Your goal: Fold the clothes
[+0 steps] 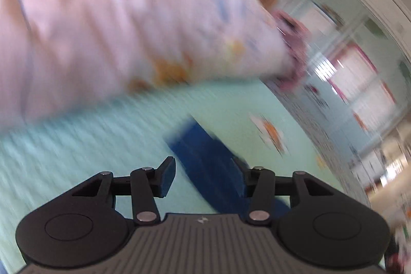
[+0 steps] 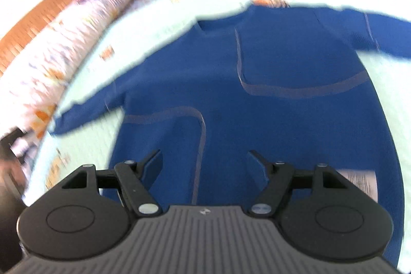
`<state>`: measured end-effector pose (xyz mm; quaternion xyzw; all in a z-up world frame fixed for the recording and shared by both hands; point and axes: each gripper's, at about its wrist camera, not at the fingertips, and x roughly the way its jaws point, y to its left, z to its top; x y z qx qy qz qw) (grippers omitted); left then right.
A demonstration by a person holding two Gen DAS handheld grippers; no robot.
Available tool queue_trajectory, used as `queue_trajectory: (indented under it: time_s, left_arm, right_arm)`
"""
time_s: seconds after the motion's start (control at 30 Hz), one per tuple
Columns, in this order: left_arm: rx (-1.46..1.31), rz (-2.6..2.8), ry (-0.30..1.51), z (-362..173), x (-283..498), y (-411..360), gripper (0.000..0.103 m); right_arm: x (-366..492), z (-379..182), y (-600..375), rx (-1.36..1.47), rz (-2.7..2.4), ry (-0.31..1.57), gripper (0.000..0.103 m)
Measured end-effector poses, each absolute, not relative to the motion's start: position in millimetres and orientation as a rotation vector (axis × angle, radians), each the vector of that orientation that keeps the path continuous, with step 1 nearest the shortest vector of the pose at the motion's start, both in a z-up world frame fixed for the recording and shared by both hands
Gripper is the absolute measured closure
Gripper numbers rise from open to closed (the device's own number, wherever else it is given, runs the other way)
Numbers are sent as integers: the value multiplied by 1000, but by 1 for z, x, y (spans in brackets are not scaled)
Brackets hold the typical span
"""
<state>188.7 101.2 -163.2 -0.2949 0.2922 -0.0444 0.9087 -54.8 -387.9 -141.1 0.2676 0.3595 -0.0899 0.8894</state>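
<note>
— What's that pale green stuff under everything?

— A bedspread (image 2: 90, 135), mint-coloured and quilted, with little orange prints (image 1: 272, 131) scattered over it.

— And the big pinkish lump at the head of the bed?

— A pillow (image 1: 102, 25), pale pink, with yellow-green and orange patterns. It lies on the bedspread, and something pink and frilly (image 1: 292, 48) sits just at its far corner; too blurred to name.

— Wood behind it?

— Yes, an orange-brown wooden headboard (image 2: 33, 22) runs along behind the pillow. Past the bed's edge there are bright windows with pink trim (image 1: 359, 73).
</note>
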Motion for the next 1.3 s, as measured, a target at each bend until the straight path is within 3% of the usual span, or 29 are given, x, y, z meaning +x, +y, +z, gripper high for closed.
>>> queue_trajectory:
  time_s: [0.23,0.37,0.63,0.83,0.87,0.93,0.97,1.0,1.3]
  left_arm:
    - [-329,-283,619,-188,147,-30,53]
    - [-152,-318,551,-190,134,-61,46]
    - [-48,-269,459,-202,127,-75,45]
    - [0,-288,446,-205,126,-93,43]
    - [2,-289,443,-205,125,-94,43]
    - [3,-291,438,-205,125,-94,42]
    - [4,-290,437,-205,124,-94,42]
    - [3,-288,435,-206,124,-94,42]
    - [25,-279,433,-207,126,-99,38]
  right_arm:
    - [58,-113,-438,338,-10,654,27]
    - [134,-125,-452,193,51,689,27]
    - [244,-183,-492,508,137,710,27]
    - [276,-212,-513,669,80,719,29]
    - [278,-215,-515,682,74,721,36]
    - [280,-222,-513,690,59,746,60]
    - [281,-225,-511,701,67,757,91]
    - [281,-228,-510,712,76,769,95]
    - [315,-208,-515,648,22,689,97]
